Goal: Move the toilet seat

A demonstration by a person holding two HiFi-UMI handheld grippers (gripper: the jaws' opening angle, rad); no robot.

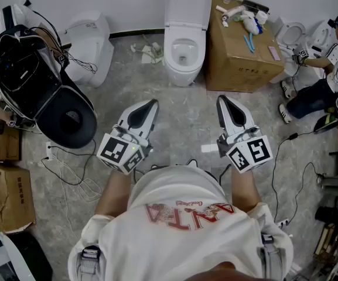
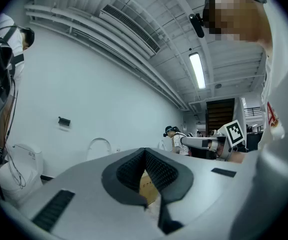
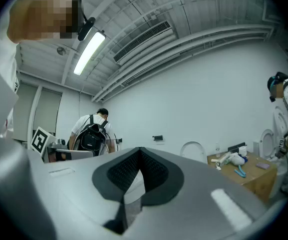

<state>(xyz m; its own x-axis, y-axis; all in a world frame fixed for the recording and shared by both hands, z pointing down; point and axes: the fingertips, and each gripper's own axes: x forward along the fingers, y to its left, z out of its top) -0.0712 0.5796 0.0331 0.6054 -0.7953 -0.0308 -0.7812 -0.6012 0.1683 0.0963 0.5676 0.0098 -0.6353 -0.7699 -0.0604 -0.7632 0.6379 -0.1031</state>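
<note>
A white toilet (image 1: 184,60) stands against the far wall, straight ahead of me, with its lid (image 1: 187,3) raised upright and the bowl open. Both grippers hover level over the floor, well short of it and apart from it. My left gripper (image 1: 152,104) points at the toilet with its jaws meeting at the tips and nothing between them. My right gripper (image 1: 221,100) is likewise shut and empty. The raised lid (image 2: 99,148) shows beyond the left gripper (image 2: 144,151), and the lid (image 3: 193,151) shows again past the right gripper (image 3: 140,151).
A cardboard box (image 1: 242,54) with small items on top stands right of the toilet. Another white toilet (image 1: 92,43) is at the far left. A person with a black backpack (image 1: 16,69) bends at the left; another person (image 1: 327,81) crouches at the right. Cables (image 1: 69,168) lie on the floor.
</note>
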